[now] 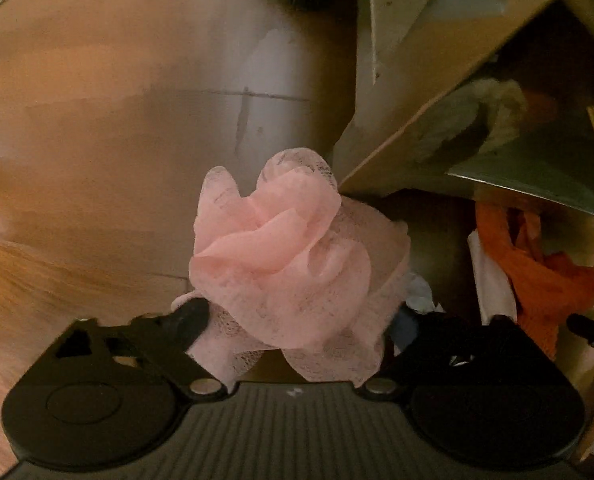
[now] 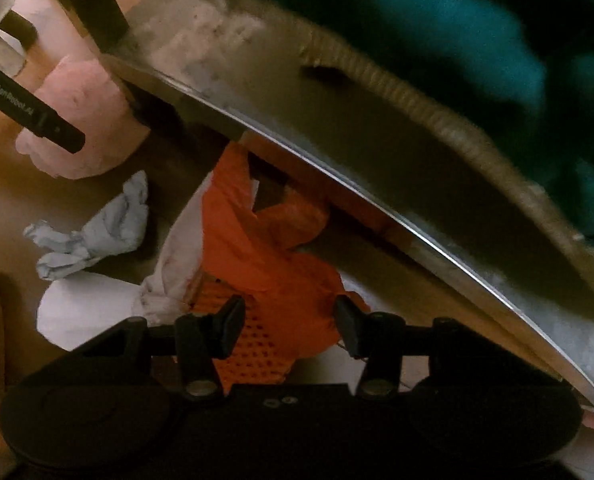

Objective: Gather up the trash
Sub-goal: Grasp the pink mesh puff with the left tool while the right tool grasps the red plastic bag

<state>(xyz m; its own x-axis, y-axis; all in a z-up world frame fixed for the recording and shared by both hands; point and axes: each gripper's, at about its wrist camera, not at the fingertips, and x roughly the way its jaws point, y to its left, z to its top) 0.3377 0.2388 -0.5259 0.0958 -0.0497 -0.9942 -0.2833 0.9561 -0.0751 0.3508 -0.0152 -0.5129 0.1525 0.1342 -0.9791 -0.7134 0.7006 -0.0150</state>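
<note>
My left gripper is shut on a pink mesh puff and holds it in front of a cardboard box flap. The puff also shows at the upper left of the right wrist view, with a left finger across it. My right gripper stands open around an orange mesh cloth that lies inside the box; the pads do not press it. The orange cloth shows at the right of the left wrist view. A crumpled grey-blue paper lies left of the orange cloth.
A shiny box flap slants over the orange cloth from upper left to lower right. White crumpled paper lies at the lower left. A wooden floor fills the left of the left wrist view. Teal fabric is at the top right.
</note>
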